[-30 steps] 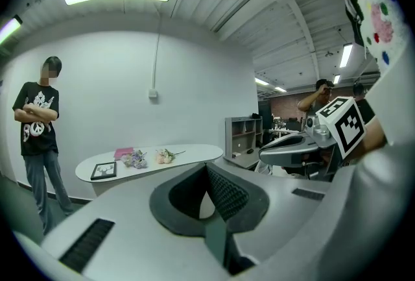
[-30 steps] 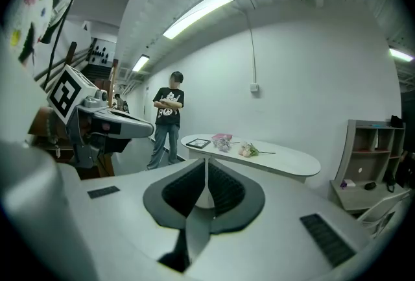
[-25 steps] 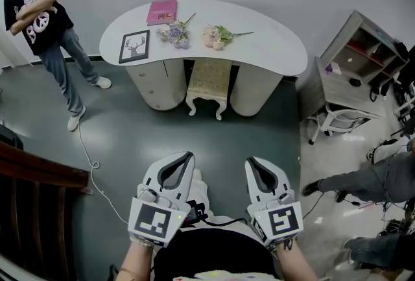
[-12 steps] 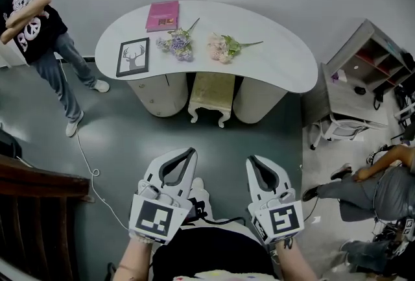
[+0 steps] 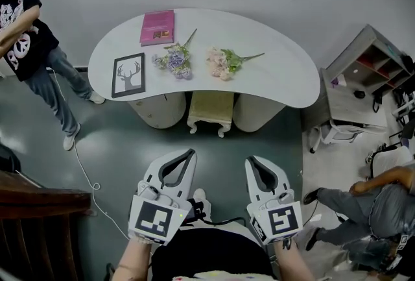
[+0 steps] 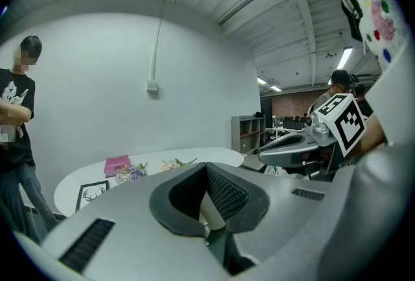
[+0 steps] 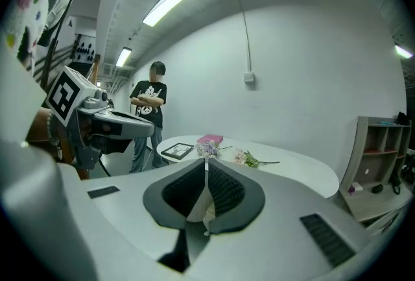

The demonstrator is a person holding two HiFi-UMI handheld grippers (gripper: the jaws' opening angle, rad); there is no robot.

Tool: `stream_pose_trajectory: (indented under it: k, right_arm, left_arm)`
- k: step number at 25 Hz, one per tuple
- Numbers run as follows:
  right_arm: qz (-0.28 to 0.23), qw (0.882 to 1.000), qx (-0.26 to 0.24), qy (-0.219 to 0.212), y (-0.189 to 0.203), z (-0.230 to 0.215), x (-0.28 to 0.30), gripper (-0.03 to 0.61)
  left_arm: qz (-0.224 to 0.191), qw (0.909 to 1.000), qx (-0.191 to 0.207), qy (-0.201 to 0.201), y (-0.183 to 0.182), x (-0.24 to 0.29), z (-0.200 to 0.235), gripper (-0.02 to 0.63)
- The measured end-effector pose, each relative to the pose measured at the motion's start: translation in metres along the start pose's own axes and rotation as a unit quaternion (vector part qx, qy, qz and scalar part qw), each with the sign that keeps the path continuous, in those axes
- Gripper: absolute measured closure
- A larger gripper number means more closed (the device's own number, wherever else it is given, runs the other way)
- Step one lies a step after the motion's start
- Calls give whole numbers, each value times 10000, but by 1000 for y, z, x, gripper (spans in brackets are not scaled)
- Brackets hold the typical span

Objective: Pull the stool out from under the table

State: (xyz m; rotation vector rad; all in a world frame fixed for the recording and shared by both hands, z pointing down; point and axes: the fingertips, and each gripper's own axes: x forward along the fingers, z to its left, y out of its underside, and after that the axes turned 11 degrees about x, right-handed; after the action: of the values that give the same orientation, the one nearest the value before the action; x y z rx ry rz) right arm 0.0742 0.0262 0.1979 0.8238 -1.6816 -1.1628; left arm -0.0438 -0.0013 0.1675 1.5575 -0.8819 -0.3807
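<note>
A small stool with a pale green cushion and white curved legs sits tucked under the white kidney-shaped table, between its two rounded pedestals. My left gripper and right gripper are held side by side in front of me, well short of the stool, both shut with nothing between the jaws. In the left gripper view the table shows beyond the shut jaws; the right gripper view shows the table ahead too. The stool is hidden in both gripper views.
On the table lie a pink book, a framed deer picture and two flower bunches. A person stands at the left. A grey shelf unit stands at the right. A cable trails across the floor.
Both grippers and the camera have moved toward the table, which now looks larger and nearer. The stool has not moved. The standing person has slid further left in view.
</note>
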Motion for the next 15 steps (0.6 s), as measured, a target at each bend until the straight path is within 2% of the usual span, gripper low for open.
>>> stream_pose_trajectory:
  k: [9, 15]
  right_arm:
    - [117, 9997, 65, 186, -3, -7, 19, 538]
    - [249, 9995, 108, 190, 2, -11, 22, 538]
  left_arm:
    - [39, 9997, -132, 184, 7, 18, 15, 597]
    - [101, 9996, -211, 164, 11, 23, 17, 597]
